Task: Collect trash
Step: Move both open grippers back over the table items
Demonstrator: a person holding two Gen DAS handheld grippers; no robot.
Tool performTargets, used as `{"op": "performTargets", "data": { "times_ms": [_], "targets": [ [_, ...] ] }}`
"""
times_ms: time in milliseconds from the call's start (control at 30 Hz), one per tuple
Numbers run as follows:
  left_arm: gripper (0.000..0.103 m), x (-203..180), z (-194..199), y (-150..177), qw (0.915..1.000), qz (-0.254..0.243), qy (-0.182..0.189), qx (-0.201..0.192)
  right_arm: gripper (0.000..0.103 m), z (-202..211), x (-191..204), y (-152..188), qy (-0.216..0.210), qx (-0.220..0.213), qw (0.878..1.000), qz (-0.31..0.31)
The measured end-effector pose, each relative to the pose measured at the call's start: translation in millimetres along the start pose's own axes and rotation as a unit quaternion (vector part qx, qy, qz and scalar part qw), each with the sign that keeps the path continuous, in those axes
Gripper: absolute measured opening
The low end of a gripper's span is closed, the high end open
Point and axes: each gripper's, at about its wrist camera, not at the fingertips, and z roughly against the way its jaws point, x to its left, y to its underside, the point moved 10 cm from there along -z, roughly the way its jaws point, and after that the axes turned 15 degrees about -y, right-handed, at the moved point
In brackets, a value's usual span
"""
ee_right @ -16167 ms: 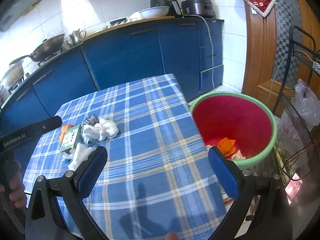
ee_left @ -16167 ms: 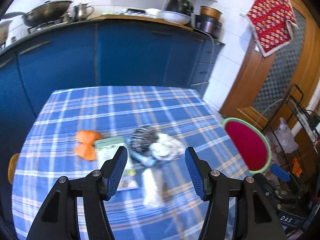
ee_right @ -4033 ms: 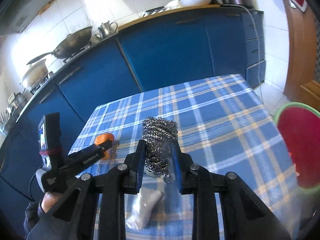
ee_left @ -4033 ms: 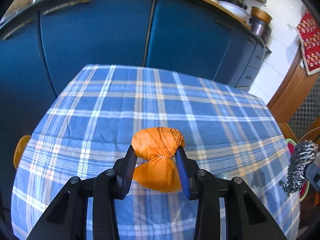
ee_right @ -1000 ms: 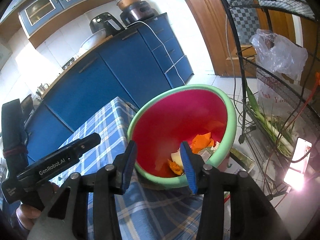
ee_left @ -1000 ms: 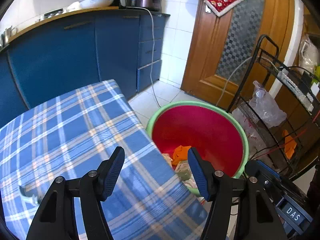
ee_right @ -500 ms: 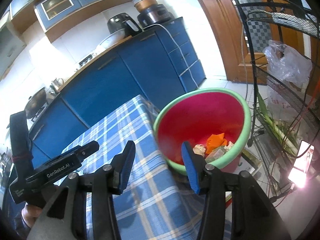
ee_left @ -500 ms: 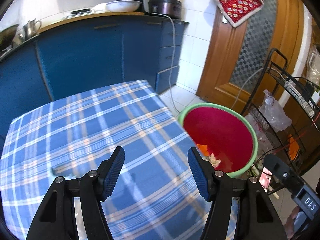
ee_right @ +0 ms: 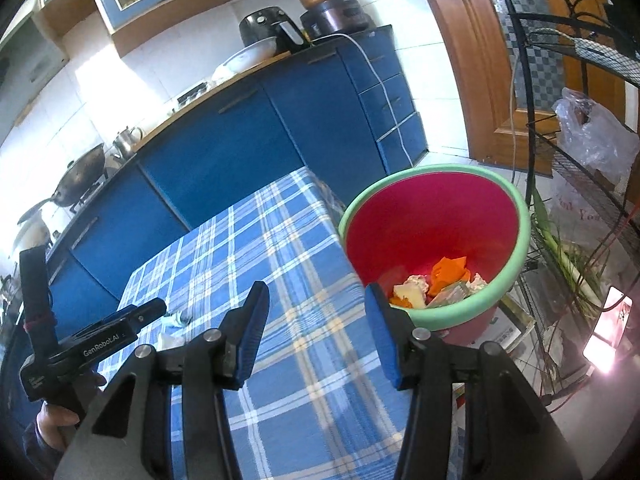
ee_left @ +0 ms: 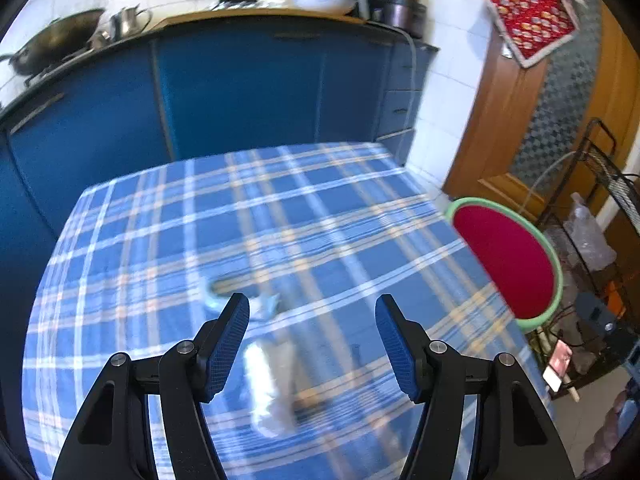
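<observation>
My left gripper [ee_left: 312, 342] hangs open and empty over the blue checked tablecloth [ee_left: 160, 240]. Just below and between its fingers lies a blurred white crumpled wrapper [ee_left: 272, 384], and beyond the left finger a small pale blue scrap [ee_left: 248, 296]. The red bin with a green rim [ee_left: 508, 264] stands off the table's right edge. In the right wrist view my right gripper [ee_right: 316, 330] is open and empty near the table's corner, with the bin [ee_right: 436, 228] ahead to its right. Orange and white trash [ee_right: 436, 284] lies in its bottom. The left gripper [ee_right: 116, 332] shows at lower left over the scraps [ee_right: 176, 320].
Blue kitchen cabinets [ee_left: 248, 88] stand behind the table, with a wok [ee_left: 52, 48] and pots on the counter. A black wire rack [ee_right: 576, 128] with a plastic bag [ee_right: 596, 140] stands right of the bin, beside a wooden door [ee_left: 560, 92].
The left gripper has swung left from over the bin back across the table, and the remaining scraps now lie under it. The right gripper has drawn back and up a little from the bin.
</observation>
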Motion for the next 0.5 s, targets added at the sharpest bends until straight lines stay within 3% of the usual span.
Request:
{"op": "performTargets", "data": {
  "times_ms": [500],
  "targets": [
    [0.067,24,-32,51,0.9979,-0.003,-0.02,0.061,0.053,-16,9,15,0.005,0.029,1.0,0.007]
  ]
}}
